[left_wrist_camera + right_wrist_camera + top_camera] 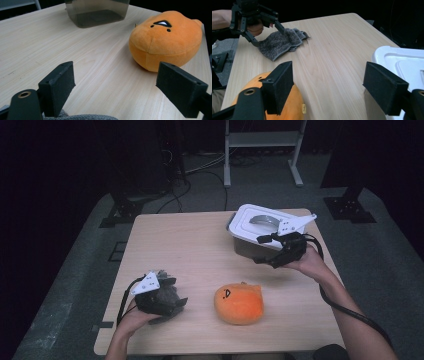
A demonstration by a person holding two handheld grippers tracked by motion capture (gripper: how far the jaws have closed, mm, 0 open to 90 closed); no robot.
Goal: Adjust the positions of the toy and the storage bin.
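A grey cloth (167, 296) lies crumpled on the wooden table (190, 250) at the front left. My left gripper (177, 292) rests over it with its jaws wide open. In the left gripper view the cloth (82, 117) shows at the bottom edge between the open jaws of the left gripper (120, 85), and the pads do not press on it. An orange plush (239, 303) sits to its right. My right gripper (260, 250) is open beside the white-lidded box (260, 225). From the right gripper (332, 85), the plush (297, 100), cloth (279, 43) and left gripper (268, 36) are visible.
The box has a smoky translucent body (97, 12) and a white lid (399, 60) with a handle; it stands at the table's back right. A white metal stand (262, 150) and cables lie on the dark floor beyond the table.
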